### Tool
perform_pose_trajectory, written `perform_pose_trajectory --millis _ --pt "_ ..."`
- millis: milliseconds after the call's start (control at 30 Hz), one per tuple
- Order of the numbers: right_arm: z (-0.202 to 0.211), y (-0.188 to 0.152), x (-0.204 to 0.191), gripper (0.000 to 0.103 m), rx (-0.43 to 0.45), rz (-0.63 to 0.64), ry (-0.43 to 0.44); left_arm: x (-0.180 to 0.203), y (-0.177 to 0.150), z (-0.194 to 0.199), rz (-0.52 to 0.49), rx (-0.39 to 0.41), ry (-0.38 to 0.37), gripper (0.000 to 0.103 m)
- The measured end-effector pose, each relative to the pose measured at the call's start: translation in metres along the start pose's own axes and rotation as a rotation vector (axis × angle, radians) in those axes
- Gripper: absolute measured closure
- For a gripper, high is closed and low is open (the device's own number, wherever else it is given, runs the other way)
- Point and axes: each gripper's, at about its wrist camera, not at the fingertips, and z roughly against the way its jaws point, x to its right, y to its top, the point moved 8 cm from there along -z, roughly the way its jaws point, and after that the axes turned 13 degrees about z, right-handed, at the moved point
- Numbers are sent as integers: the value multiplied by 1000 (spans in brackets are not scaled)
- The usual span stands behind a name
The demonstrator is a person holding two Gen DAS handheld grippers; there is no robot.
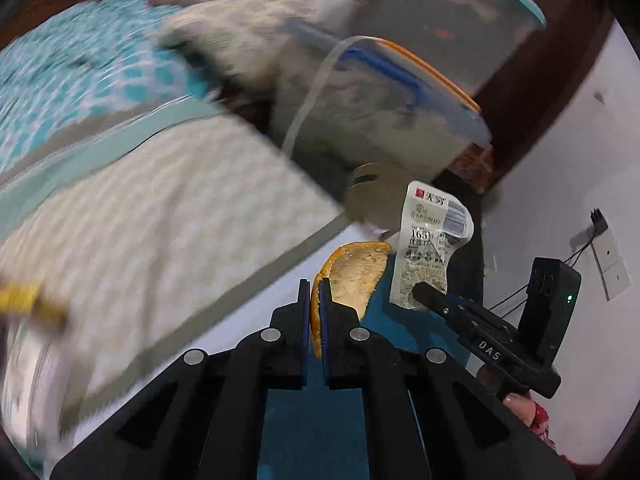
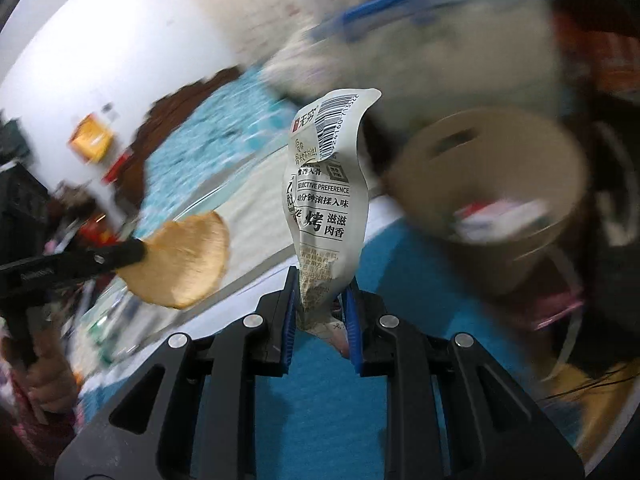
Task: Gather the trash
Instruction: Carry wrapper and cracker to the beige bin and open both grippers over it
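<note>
Left gripper (image 1: 319, 304) clamped on orange peel (image 1: 352, 276), lower centre of left view. Right gripper (image 2: 322, 312) clamped on printed snack wrapper (image 2: 326, 200), centre of right view; wrapper stands upright above jaws. Brown paper cup bin (image 2: 492, 196), centre right of right view, blurred, some trash inside.

My judgement: step in hand is carry to bin. I keep both grips tight, bring each item over bin mouth one at a time, release only when above rim. Risk: light wrapper drifts off; peel slips.
</note>
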Motion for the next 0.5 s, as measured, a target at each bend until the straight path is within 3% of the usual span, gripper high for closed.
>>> perform_pose_trajectory --millis 133,267,300,333,367,500 --pt "3 17 71 79 -4 -67 -101 65 42 -61 -80 -20 0 99" --pt "-8 28 120 75 -25 -89 -154 104 61 -113 -124 -41 14 98" --pt "-12 29 125 59 -35 -99 -152 110 64 -127 -133 -43 26 92" --pt "-14 28 131 32 -40 -117 -154 112 65 -138 -136 -47 49 74" --pt "-12 30 137 27 -12 -146 -163 112 65 -148 -135 -50 79 67" --pt "2 34 133 28 70 -156 -161 106 58 -137 -132 -32 58 67"
